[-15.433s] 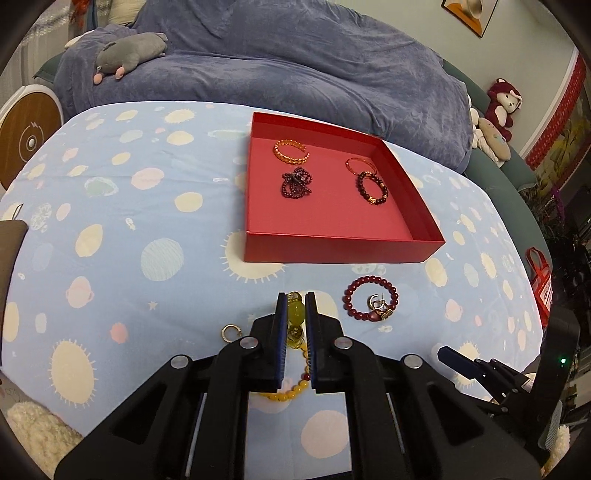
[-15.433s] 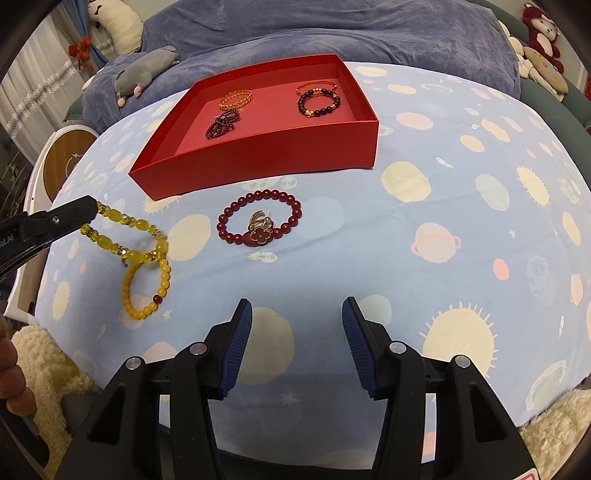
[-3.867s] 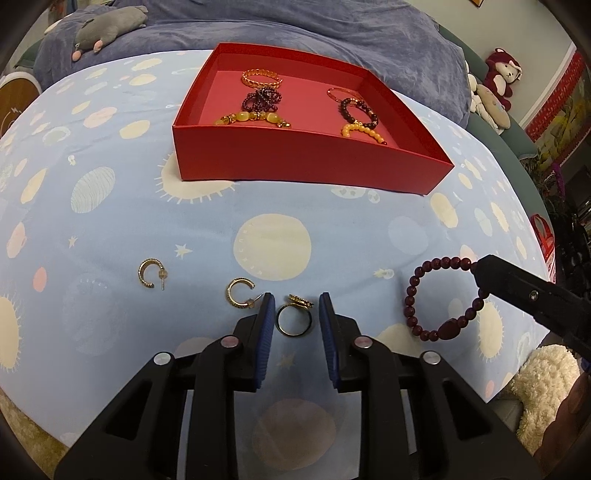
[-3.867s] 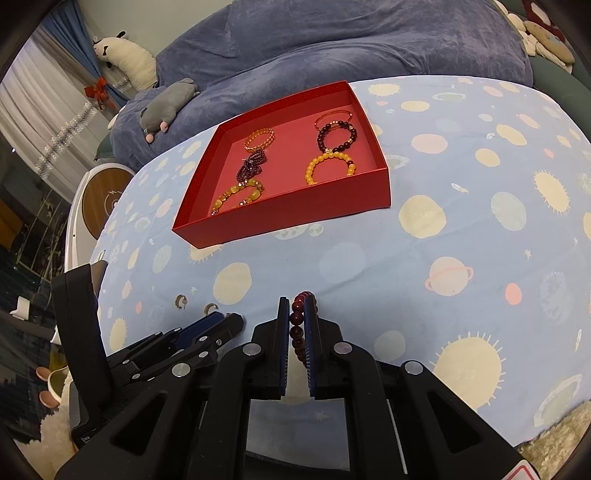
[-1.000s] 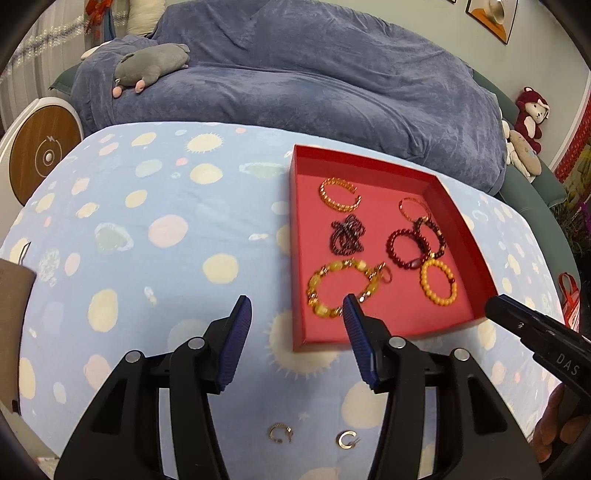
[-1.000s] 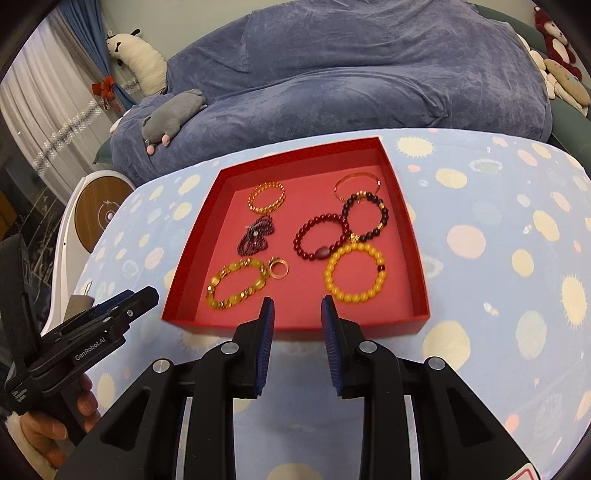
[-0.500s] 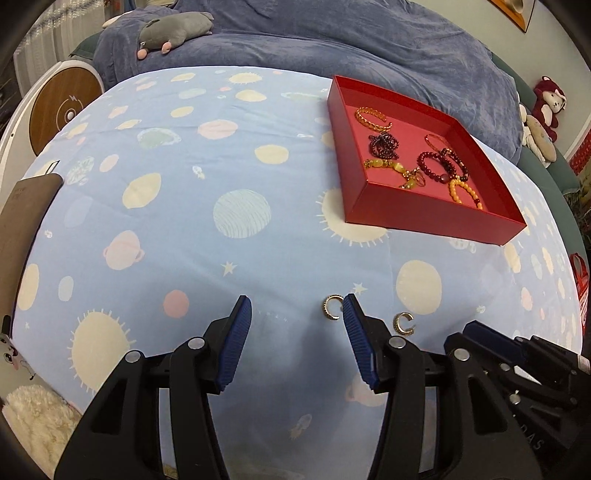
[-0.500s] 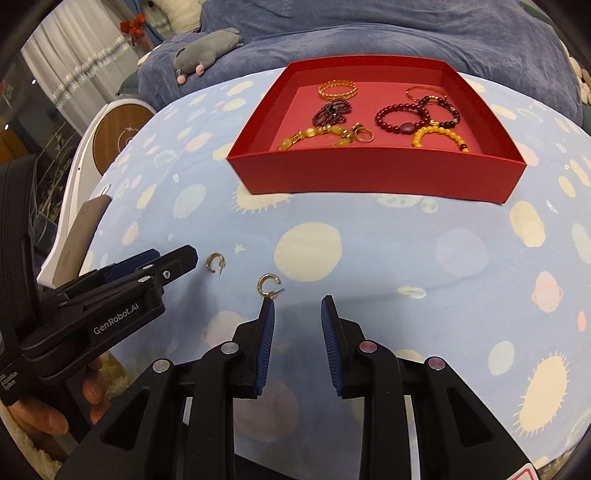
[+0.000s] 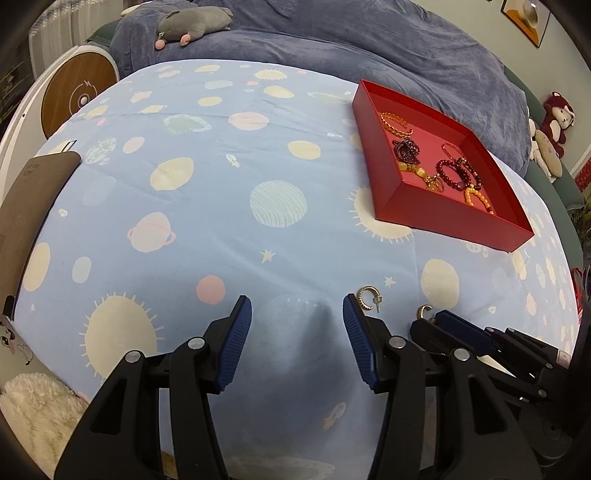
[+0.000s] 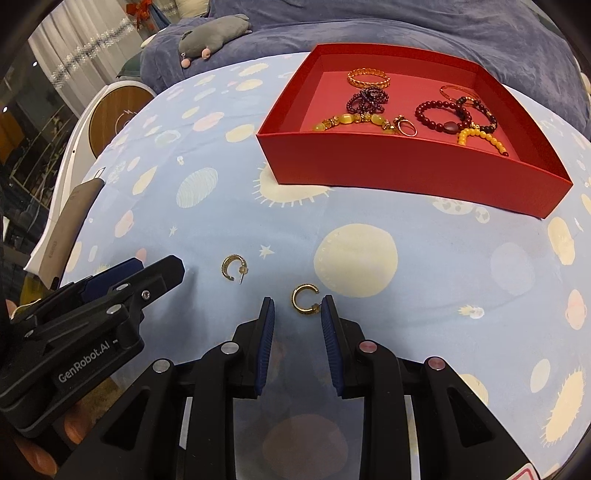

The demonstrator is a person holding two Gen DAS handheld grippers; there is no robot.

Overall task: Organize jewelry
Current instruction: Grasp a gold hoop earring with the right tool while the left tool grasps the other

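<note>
Two small gold hoop earrings lie on the planet-print cloth. One earring (image 10: 304,299) lies between the fingertips of my right gripper (image 10: 297,306), which stands open just above the cloth; its pads do not press on the earring. The other earring (image 9: 369,295) lies just outside the right finger of my open left gripper (image 9: 295,310), with nothing between its fingers. In the right wrist view this earring (image 10: 232,267) sits beside the left gripper (image 10: 159,267). The red box (image 9: 443,221) behind them holds several bracelets and a ring (image 10: 406,129).
A brown flat case (image 9: 29,199) lies at the cloth's left edge. Beyond it stands a round wood-faced device (image 9: 77,96). A grey plush toy (image 9: 195,22) rests on the blue blanket behind. White fluffy rug (image 9: 33,413) shows at the lower left.
Both grippers have come down and back from the red box to the two earrings. The right gripper's fingertips now flank one earring. Neither opening has changed.
</note>
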